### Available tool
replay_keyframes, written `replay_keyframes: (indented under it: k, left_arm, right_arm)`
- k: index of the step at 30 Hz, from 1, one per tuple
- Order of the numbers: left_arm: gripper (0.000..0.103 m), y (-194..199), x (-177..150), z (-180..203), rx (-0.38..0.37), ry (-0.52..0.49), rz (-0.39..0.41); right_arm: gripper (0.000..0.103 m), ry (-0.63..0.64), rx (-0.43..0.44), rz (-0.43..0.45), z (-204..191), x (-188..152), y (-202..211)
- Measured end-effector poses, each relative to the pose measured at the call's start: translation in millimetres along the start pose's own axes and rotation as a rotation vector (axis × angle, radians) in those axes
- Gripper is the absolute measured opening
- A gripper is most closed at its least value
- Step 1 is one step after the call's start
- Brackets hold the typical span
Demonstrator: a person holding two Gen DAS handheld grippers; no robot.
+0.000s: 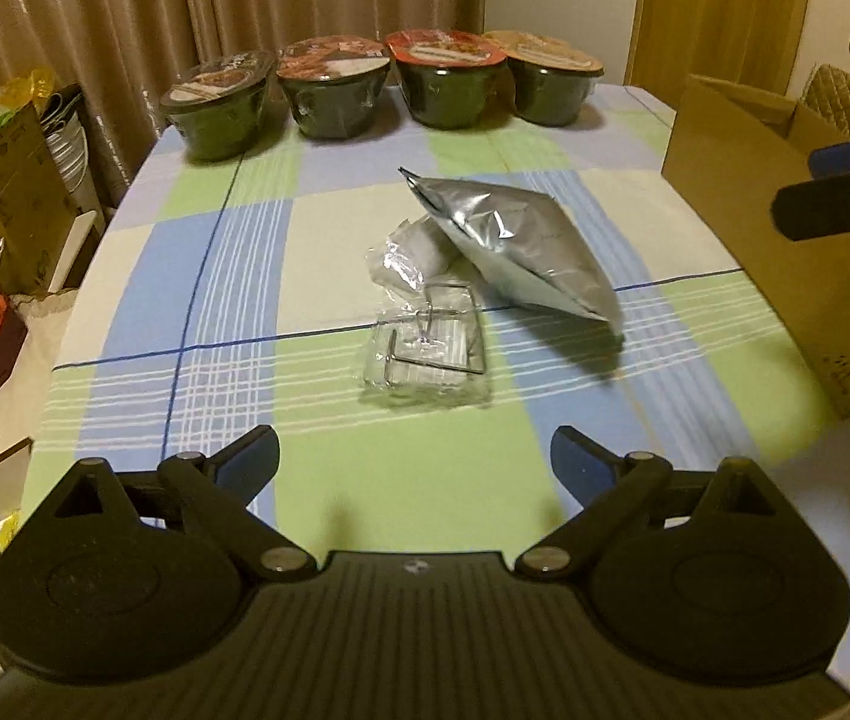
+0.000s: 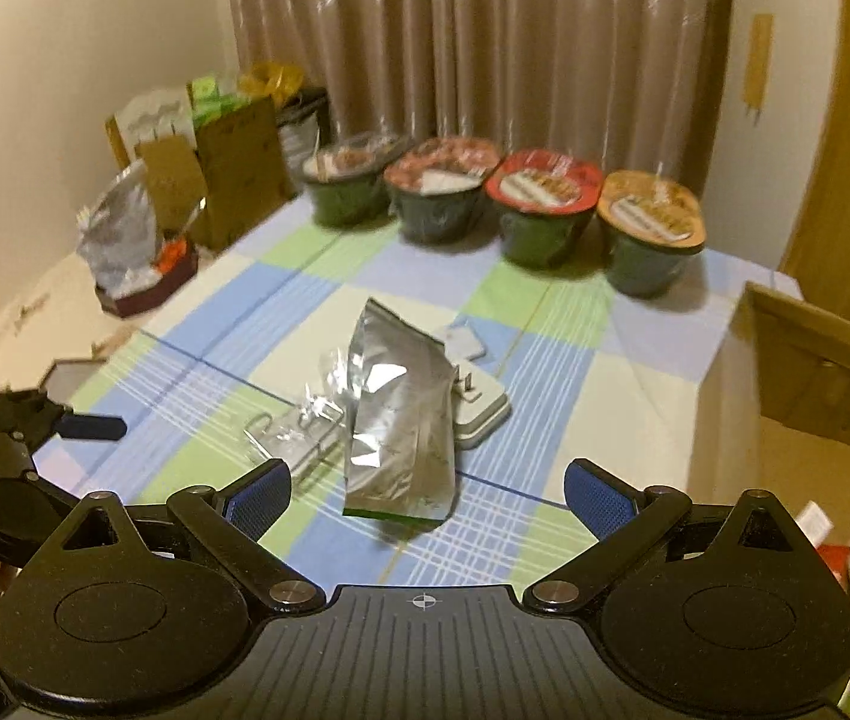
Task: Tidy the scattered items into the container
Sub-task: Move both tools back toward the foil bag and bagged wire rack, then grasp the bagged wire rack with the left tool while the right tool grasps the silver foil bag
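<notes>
A silver foil pouch lies mid-table, propped over other items. Beside it sits a clear plastic packet holding metal hooks. A white flat item with a small white sachet peeks out behind the pouch in the right wrist view. The cardboard box stands open at the table's right edge. My left gripper is open, short of the packet. My right gripper is open, just before the pouch's near end. Neither holds anything.
Several instant noodle bowls line the far table edge before a curtain. The checked tablecloth covers the table. Cartons and bags crowd the left side table. The other gripper shows at the frame's edge.
</notes>
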State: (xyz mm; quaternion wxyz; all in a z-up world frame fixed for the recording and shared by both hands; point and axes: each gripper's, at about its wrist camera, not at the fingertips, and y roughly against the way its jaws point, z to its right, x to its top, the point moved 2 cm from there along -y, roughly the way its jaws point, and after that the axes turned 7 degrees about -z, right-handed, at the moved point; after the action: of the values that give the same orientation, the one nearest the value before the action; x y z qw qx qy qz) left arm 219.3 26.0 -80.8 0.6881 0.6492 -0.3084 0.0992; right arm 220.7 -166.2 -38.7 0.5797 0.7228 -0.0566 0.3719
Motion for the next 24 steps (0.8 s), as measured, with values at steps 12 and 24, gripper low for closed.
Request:
replay_keyframes:
  k: [12, 24]
  left_arm:
    - [0.095, -73, 21, 23, 0.021, -0.085, 0.034]
    - [0.065, -93, 29, 6, 0.007, -0.073, 0.033]
  right_arm:
    - [0.102, 0.027, 0.02, -0.105, 14, 16, -73]
    - [0.102, -0.004, 0.102, -0.155, 20, 31, -126]
